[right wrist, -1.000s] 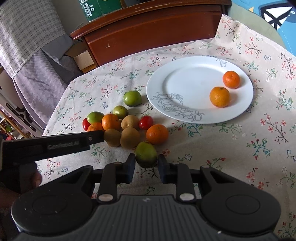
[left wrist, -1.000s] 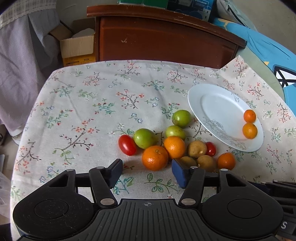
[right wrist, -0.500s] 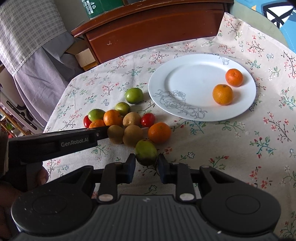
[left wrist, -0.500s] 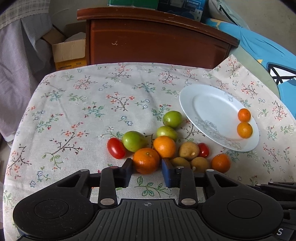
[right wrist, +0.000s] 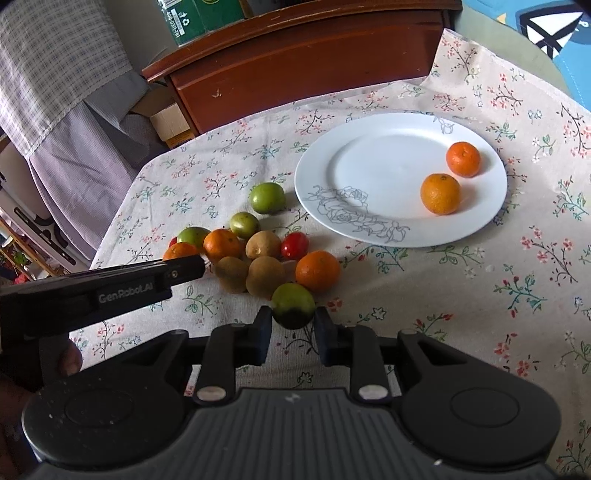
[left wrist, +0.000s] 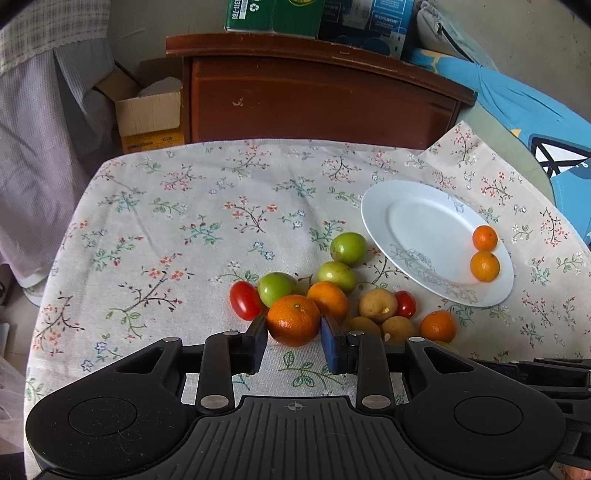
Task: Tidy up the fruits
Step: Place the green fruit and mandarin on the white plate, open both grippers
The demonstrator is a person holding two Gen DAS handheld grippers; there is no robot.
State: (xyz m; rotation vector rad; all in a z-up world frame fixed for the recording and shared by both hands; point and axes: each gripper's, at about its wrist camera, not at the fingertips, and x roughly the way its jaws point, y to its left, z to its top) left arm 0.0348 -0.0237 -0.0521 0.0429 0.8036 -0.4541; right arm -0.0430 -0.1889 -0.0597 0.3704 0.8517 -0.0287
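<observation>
- My left gripper (left wrist: 294,334) is clamped on an orange (left wrist: 293,319) at the pile's near left edge.
- My right gripper (right wrist: 293,326) pinches a green fruit (right wrist: 293,310) at the pile's near side.
- Far right, the plate (right wrist: 369,166) holds two oranges.

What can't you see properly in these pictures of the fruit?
- Left wrist view: the green fruit held by the right gripper is almost wholly hidden behind the left gripper's right finger.
- Right wrist view: the left gripper's body covers most of the orange it holds and the red tomato beside it.
- Both views: the undersides of the fruit.
- Left wrist view: the print on the boxes on the cabinet is too small to read.
</observation>
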